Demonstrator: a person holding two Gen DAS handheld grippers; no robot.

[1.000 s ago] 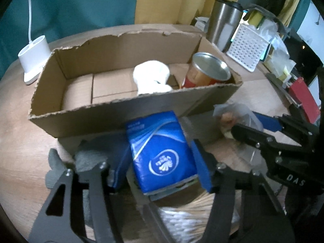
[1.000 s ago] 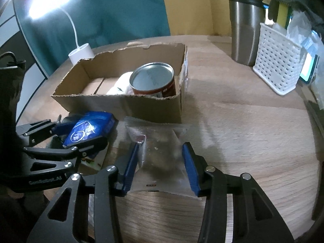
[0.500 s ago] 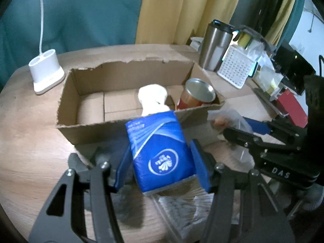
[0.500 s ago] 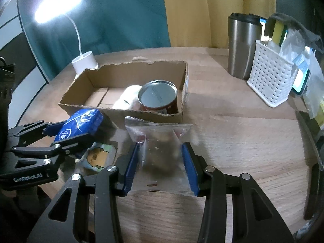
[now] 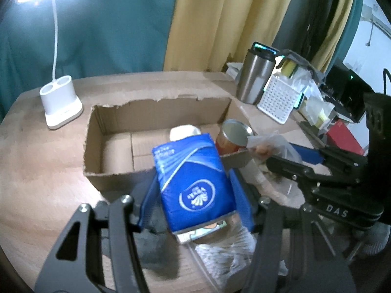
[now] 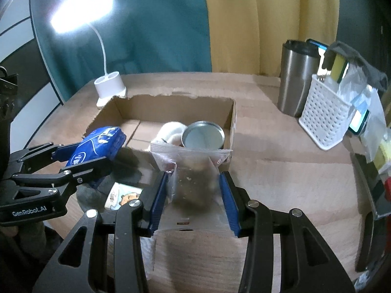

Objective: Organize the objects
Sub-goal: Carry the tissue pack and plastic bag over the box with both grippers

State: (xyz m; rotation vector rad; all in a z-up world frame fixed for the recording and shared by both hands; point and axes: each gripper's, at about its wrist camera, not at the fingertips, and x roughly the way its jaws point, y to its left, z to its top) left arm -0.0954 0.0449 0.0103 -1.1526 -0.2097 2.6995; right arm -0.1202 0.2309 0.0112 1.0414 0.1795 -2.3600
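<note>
Your left gripper (image 5: pixel 193 193) clamps the blue tissue pack (image 5: pixel 191 180) between its fingers; your right gripper (image 6: pixel 193 193) pinches the clear snack bag (image 6: pixel 193 178). Beyond both fingertips, the cardboard box's (image 6: pixel 156 102) torn near edge; its left half is open.

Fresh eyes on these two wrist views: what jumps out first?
The blue tissue pack clamped in the left gripper, raised over the near edge of the torn brown cardboard box. Beside it, the right gripper holds a clear plastic snack bag in front of the red metal-lidded can in the box's right end.
</note>
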